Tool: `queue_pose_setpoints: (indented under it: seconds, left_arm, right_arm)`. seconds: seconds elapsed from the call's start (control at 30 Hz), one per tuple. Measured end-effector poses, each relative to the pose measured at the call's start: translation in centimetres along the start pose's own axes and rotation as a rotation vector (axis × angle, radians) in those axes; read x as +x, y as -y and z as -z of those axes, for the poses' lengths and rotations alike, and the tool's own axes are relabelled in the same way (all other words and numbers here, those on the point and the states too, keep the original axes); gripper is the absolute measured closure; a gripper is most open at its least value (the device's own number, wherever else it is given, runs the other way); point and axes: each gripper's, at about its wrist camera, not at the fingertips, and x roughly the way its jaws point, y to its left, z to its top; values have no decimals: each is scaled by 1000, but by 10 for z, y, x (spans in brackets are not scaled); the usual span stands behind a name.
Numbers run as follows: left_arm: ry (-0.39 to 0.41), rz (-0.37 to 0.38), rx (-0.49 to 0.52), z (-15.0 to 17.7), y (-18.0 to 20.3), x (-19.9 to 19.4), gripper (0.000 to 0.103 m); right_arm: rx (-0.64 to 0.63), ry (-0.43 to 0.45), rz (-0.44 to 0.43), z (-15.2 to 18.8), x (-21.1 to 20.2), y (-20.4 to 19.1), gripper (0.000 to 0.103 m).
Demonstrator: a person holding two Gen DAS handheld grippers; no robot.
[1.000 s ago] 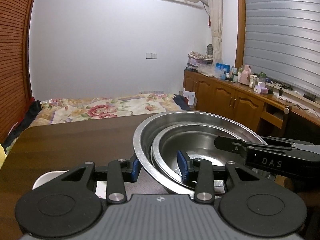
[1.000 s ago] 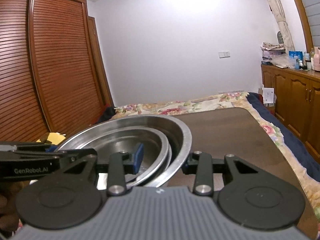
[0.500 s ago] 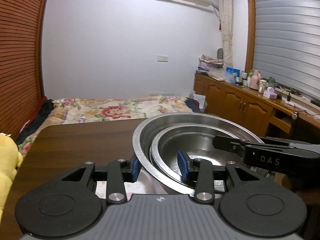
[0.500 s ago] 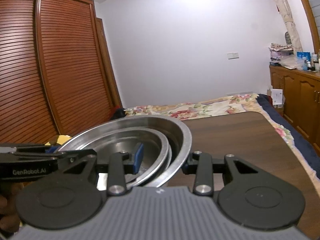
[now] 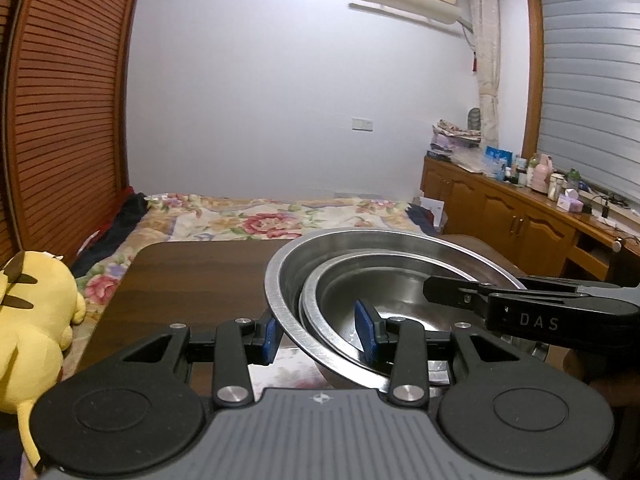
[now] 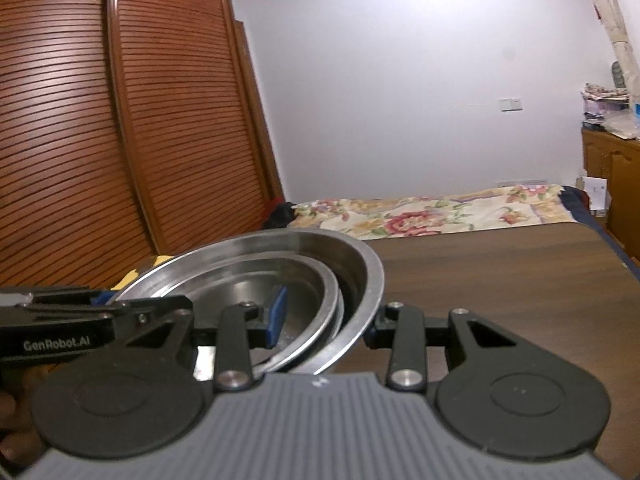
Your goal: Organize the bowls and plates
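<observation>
Carrying the nested stack sideways is the change between the earlier views and the present ones: both wrist views now frame more of the louvred wardrobe (image 6: pixel 120 128), and a yellow plush toy (image 5: pixel 34 320) has entered at the left edge of the left wrist view, while the bowls keep the same place relative to both grippers. This indicates transport of the stack as one unit, judged to be toward a storage spot not visible here; the nesting step appears complete. The desk (image 6: pixel 500 280) shows bare dark wood beyond the stack, and whether the stack is clear of it or sliding on it cannot be told. The large steel bowl (image 5: pixel 400 240) holds the smaller steel bowl (image 5: pixel 392 292) inside it, offset toward one side. The left gripper (image 5: pixel 320 334) has its jaws partly closed on the near wall of the stack, one blue pad outside the large bowl and one inside the smaller bowl. The right gripper (image 6: pixel 324 320) clamps the opposite side in the same manner, with its inner blue pad visible inside the smaller bowl and its outer finger beyond the large rim.
</observation>
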Motion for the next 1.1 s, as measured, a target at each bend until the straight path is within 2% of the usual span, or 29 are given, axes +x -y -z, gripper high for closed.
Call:
queue_pose_setpoints:
  seconds: [0.4, 0.87, 1.1]
  left_arm:
    - [-54, -39, -7, 18, -20, 8, 62]
    - [-105, -58, -30, 35, -31, 21, 62]
    - [-103, -65, -25, 39, -30, 21, 62]
  right_arm:
    - [-30, -49, -43, 8, 17, -21, 63]
    - [-62, -103, -29, 22, 35, -29, 63]
    - [-75, -121, -30, 25, 39, -33, 63]
